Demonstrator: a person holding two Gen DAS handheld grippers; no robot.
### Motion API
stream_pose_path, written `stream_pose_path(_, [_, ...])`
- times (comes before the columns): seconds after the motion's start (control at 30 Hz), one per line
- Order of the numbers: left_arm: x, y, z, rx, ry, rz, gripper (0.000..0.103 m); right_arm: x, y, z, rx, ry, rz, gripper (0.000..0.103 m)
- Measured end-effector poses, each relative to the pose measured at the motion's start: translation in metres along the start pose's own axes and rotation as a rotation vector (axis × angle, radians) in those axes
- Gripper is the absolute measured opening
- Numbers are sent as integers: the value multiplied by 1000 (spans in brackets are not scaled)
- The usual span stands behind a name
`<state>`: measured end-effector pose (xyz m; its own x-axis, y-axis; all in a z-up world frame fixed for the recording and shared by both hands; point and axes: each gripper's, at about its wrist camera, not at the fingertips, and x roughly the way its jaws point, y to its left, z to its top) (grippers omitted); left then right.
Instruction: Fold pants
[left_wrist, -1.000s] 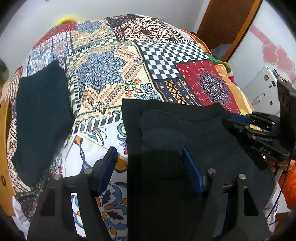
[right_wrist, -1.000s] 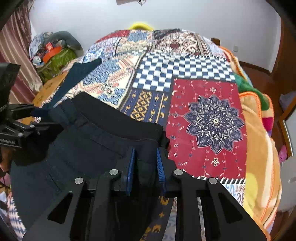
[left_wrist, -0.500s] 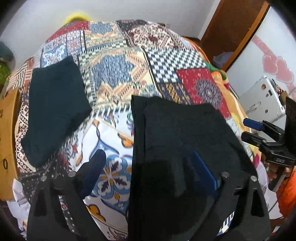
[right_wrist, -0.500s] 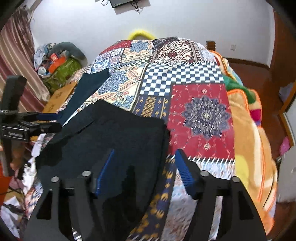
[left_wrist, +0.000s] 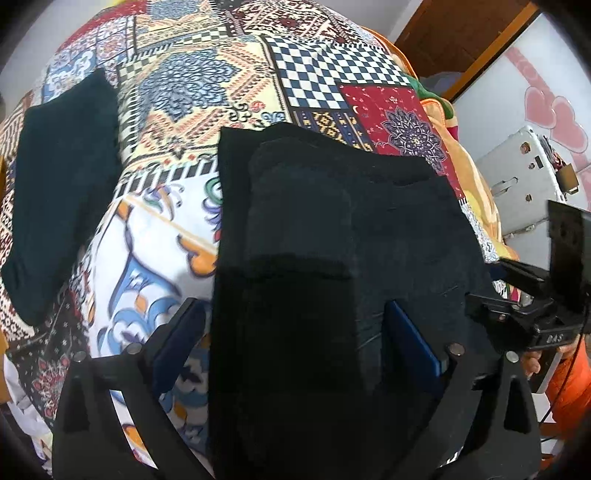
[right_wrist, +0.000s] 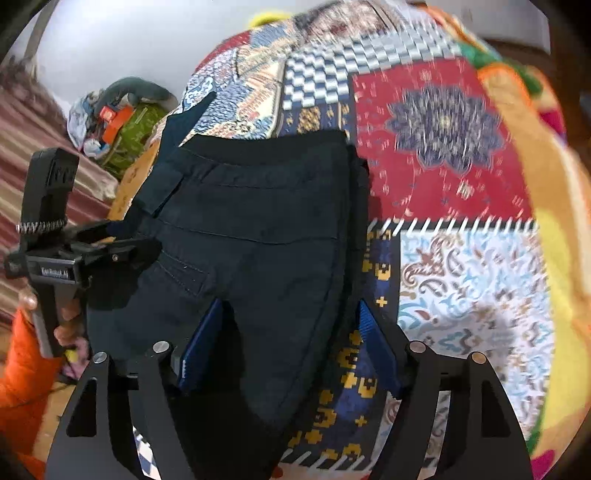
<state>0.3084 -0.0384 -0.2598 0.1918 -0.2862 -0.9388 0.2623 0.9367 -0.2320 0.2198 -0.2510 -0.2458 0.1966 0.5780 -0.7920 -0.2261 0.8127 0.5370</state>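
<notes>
Black pants (left_wrist: 332, 236) lie folded on the patchwork bedspread (left_wrist: 207, 85). Left tongs (left_wrist: 295, 339) and right tongs (right_wrist: 291, 343) have just been opening, gripping nothing. Lift clear straight, without snagging cloth.

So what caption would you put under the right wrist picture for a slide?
Open right gripper, its jaws just opened, above folded dark pants on a patchwork bedspread.

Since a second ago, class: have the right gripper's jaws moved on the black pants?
Yes. The right gripper was pinched shut on the black pants; its jaws have just been opening, and its pads now stand apart, off the cloth, which lies on the quilt.
</notes>
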Motion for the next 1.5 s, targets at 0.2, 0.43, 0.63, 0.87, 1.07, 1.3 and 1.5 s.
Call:
stream_pose_path(0.2, [7, 2, 12, -38, -16, -25, 99, 11, -14, 10, 71, 8, 79, 65])
stream_pose_path(0.43, [-3, 4, 11, -54, -53, -35, 68, 12, -8, 19, 55, 1, 123, 35])
stream_pose_path(0.63, [-14, 5, 7, -72, -83, -22, 46, -4, 8, 22, -2, -66, 66, 20])
stream_pose_path(0.87, [-41, -13, -4, -34, -154, 40, 30, -30, 40, 34, -116, -149, 21, 18])
stream_pose_path(1.07, [-81, 1, -10, -65, -240, 43, 27, -39, 72, 50, -173, -194, 25, 17])
stream_pose_path(1.3, [-142, 41, -10, -116, -388, 97, 26, -39, 132, 80, -327, -225, 26, 17])
stream_pose_path(1.5, [-185, 89, -1, -159, -500, 190, 26, -22, 183, 117, -423, -268, 68, 17])
